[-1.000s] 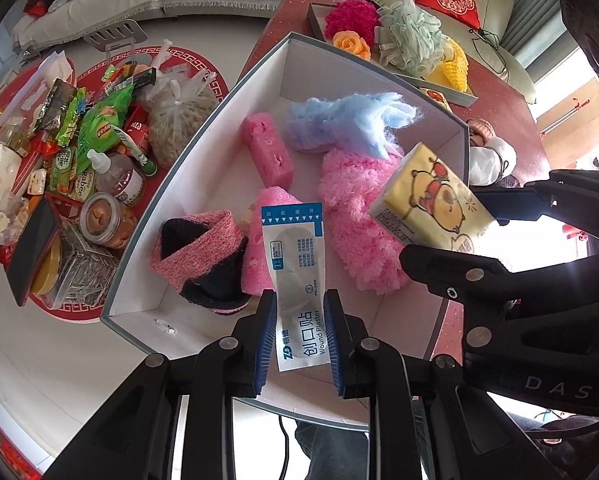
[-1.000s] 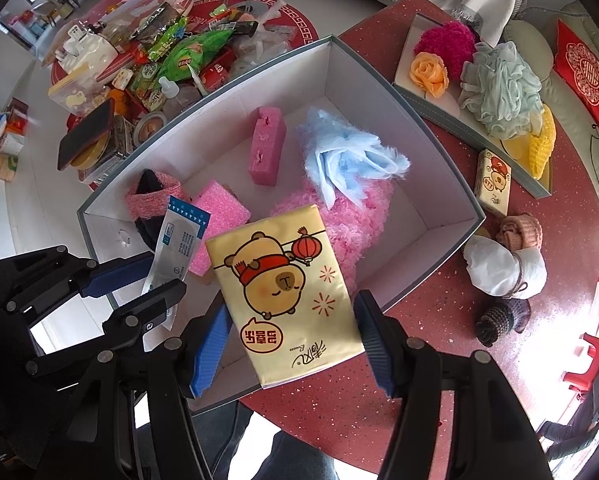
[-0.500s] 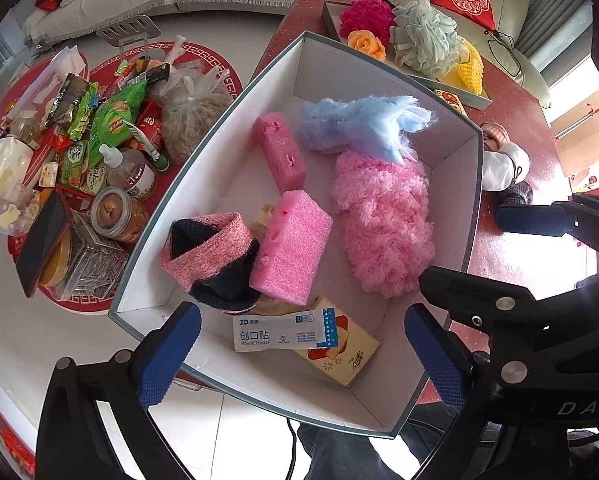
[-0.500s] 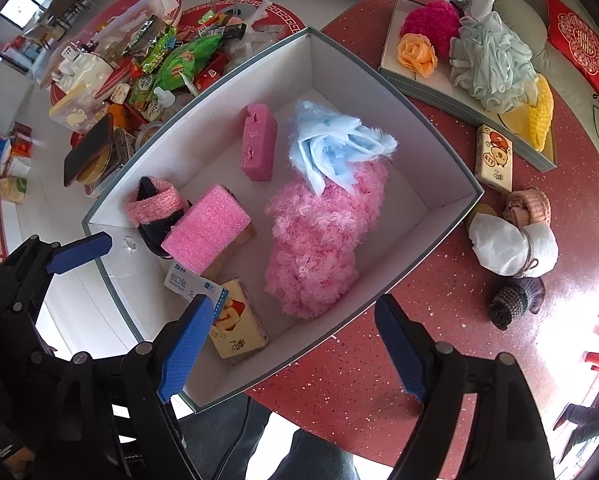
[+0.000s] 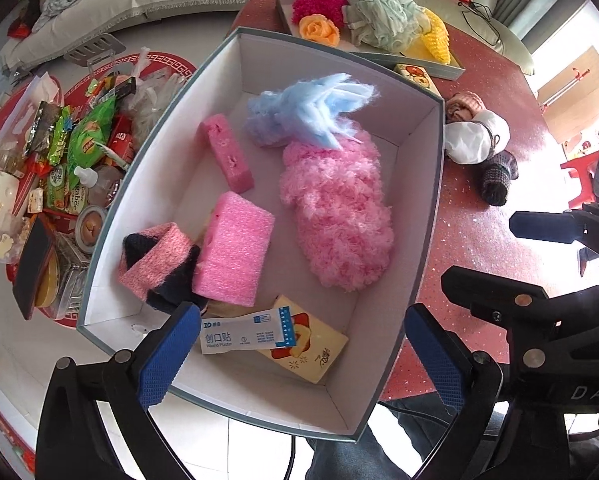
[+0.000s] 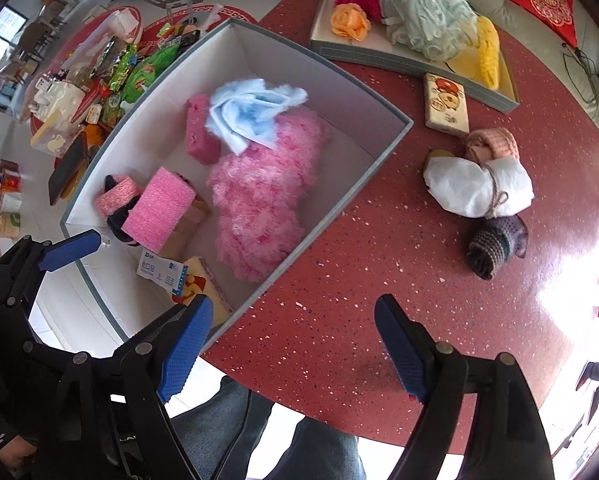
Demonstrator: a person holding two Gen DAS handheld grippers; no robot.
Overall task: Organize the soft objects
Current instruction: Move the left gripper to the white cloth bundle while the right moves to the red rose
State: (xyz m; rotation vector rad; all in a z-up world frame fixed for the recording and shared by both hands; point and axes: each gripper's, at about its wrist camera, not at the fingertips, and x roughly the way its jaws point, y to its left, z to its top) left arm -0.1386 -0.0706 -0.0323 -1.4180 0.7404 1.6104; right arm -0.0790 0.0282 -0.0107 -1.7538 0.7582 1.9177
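Soft objects fill a white box [image 5: 419, 208] on the red table [image 6: 379, 280]: a fluffy pink slipper [image 5: 335, 216], a tuft of blue fibre [image 5: 307, 108], two pink sponges and a pink-and-black knitted band [image 5: 155, 256]. A second ago the left tongs [image 5: 295, 356] pinched a flat wound-plaster packet [image 5: 243, 334] and the right tongs [image 6: 287, 352] clasped a yellow tissue pack [image 5: 311, 344]. Both tongs have just spread apart and now grip nothing. The packet lies across the tissue pack on the box floor, directly ahead of the left tongs, between its widely spread blue pads. The right tongs have slid sideways off the box and now hang over bare table, the box's near corner beside their left pad. So two more items count as sorted. Ahead and to the right of the right tongs, a white bundle tied with string [image 6: 479, 188], a peach knitted roll, a dark crocheted roll [image 6: 495, 246] and a second tissue pack [image 6: 447, 104] sit outside the box, probably next.
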